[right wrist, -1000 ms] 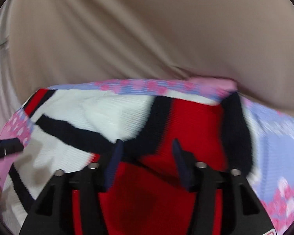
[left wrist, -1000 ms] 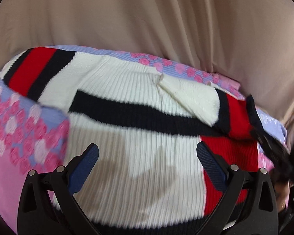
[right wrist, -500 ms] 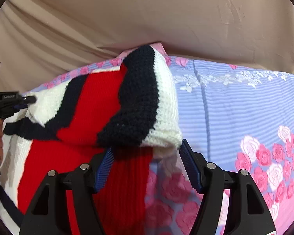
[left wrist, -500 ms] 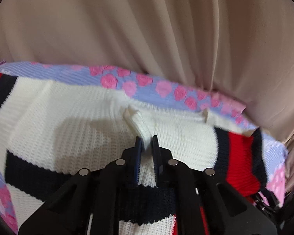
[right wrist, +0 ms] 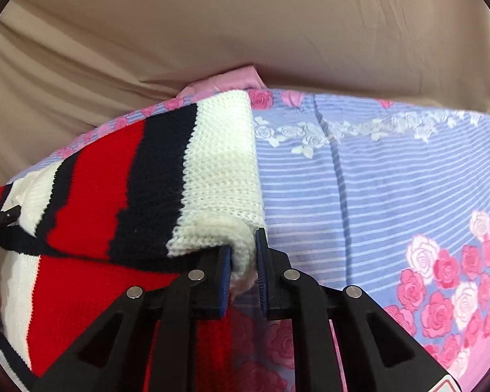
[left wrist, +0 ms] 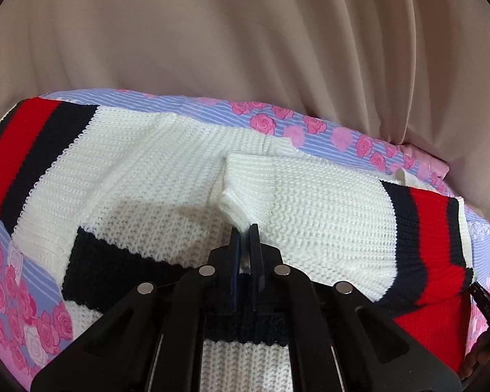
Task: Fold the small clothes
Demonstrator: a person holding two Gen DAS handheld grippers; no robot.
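Beige curtain [left wrist: 245, 49] is hanging behind a bed covered by a striped, rose-printed sheet [right wrist: 392, 179]. The knit sweater [left wrist: 140, 170] (white, with navy and red bands) is lying spread across that sheet, taking up most of the left wrist view.

The left gripper [left wrist: 245, 228] is pinching a raised white fold [left wrist: 241, 192] near the sweater's upper edge, its jaws nearly together with knit between the pads. The right gripper [right wrist: 243, 233] is closing its jaws on the white sleeve cuff [right wrist: 241, 254]; the knit is sitting bunched between the pads and they appear to be pressing it already.

Judged step: both grasps are being set for a fold, probably bringing the sleeve in over the body. No fold looks completed yet.

Next move is calling for lifting both held points together, carrying the sleeve across without dragging the body, and keeping the loose knit from slipping out of the pads.
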